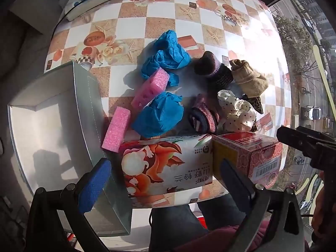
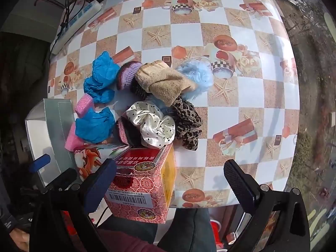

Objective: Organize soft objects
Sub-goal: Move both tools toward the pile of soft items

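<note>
A round desk (image 2: 241, 88) covered in a checked cloth with starfish and gift-box prints is seen from two wrist cameras. At its left edge an open grey box (image 1: 84, 109) is set, partly overhanging the desk; its pale inside is seen to hold nothing but light and shadow. Just beside its wall a heap of soft things is gathered: two pink sponges (image 1: 117, 129), one leaning on the box side, two crumpled blue shoe covers (image 1: 159, 115), a purple knitted sock (image 1: 208, 65), a tan fleece sock (image 1: 250, 79), a striped purple sock (image 1: 202, 117), a white dotted scrunchie (image 2: 155, 126), a leopard-print scrunchie (image 2: 187, 121) and a fluffy light-blue scrunchie (image 2: 197, 75). At the near edge a pack of tissues (image 1: 166, 166) and a red patterned carton (image 2: 142, 187) are stood touching each other, the carton jutting slightly over the rim. The left hand-held gripper (image 1: 166, 185) is held with its fingers spread wide above the tissue pack, nothing gripped. The right hand-held gripper (image 2: 170, 182) is likewise spread wide, its left finger over the carton, nothing between the fingers. The far and right parts of the desk are bare cloth; a power strip (image 2: 77, 23) is laid at the far left rim.
</note>
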